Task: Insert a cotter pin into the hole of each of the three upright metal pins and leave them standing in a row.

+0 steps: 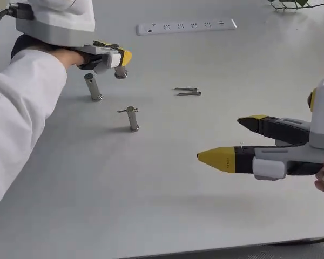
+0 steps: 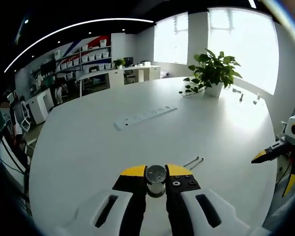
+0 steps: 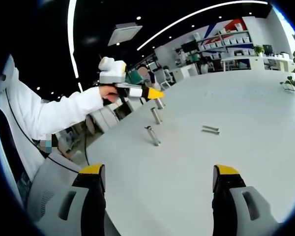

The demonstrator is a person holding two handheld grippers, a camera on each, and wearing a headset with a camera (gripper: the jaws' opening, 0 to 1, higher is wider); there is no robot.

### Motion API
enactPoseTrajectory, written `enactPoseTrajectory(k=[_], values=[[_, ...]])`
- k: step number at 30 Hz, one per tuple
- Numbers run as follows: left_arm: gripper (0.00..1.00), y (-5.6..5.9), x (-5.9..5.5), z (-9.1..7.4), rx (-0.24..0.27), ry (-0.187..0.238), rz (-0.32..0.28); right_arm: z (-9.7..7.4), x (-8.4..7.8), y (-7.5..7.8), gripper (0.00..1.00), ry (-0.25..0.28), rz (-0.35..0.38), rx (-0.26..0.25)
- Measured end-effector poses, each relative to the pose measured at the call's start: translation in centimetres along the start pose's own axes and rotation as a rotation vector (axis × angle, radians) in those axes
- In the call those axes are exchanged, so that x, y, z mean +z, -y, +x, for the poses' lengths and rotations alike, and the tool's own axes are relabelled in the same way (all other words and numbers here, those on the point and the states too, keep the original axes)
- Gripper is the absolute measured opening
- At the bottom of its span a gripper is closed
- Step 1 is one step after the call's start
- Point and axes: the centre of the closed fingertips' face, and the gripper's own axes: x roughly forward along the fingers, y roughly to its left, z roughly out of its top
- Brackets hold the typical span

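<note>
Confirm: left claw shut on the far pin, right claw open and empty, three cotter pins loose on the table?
No: the head view shows two loose cotter pins on the table; a third cotter pin is already through the nearest pin. Left claw shut on the far pin, right claw open and empty: correct.

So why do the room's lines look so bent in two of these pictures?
Left gripper view: fisheye bends the ceiling light strip, windows blown white. Right gripper view: same bending. Head view: power strip looks straight, shadows faint.
</note>
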Motion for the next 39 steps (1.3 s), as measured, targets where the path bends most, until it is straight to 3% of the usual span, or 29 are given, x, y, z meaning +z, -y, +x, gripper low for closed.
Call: enactPoseTrajectory(k=[9, 10, 15, 19, 26, 29, 31, 35, 39], values=[[0.12, 4.8, 1.5, -2.3, -0.08, 0.019, 0.032, -0.1, 0.2, -0.2, 0.89, 0.003, -0.005, 0.011], [0.12, 4.8, 1.6, -2.0, -0.094, 0.02, 0.041, -0.1, 0.1, -0.1, 0.89, 0.0, -0.003, 0.01], [0.12, 6.6, 1.5, -3.3, -0.117, 0.018, 0.058, -0.1, 0.2, -0.2, 0.88, 0.004, -0.004, 0.011], [0.12, 7.3, 1.1, -3.7, -0.14, 0.016, 0.061, -0.1, 0.4, -0.3, 0.88, 0.007, -0.007, 0.015], [0.12, 8.9, -1.5, -4.1, -0.153, -0.022, 0.07, -0.2, 0.3, -0.2, 0.88, 0.001, -0.012, 0.012], [0.12, 10.1, -2.9, -4.7, -0.153, -0.044, 0.087, -0.2, 0.2, -0.2, 0.88, 0.0, -0.01, 0.011], [0.12, 10.7, -4.1, -4.7, -0.167, -0.062, 0.009, -0.2, 0.2, -0.2, 0.88, 0.0, -0.01, 0.011], [0.12, 10.9, -6.4, -4.3, -0.149, -0.096, 0.066, -0.1, 0.0, -0.3, 0.88, -0.006, -0.012, 0.013], [0.12, 11.1, -8.1, -4.1, -0.124, -0.114, 0.055, 0.0, 0.0, -0.3, 0.88, -0.004, -0.007, 0.014]])
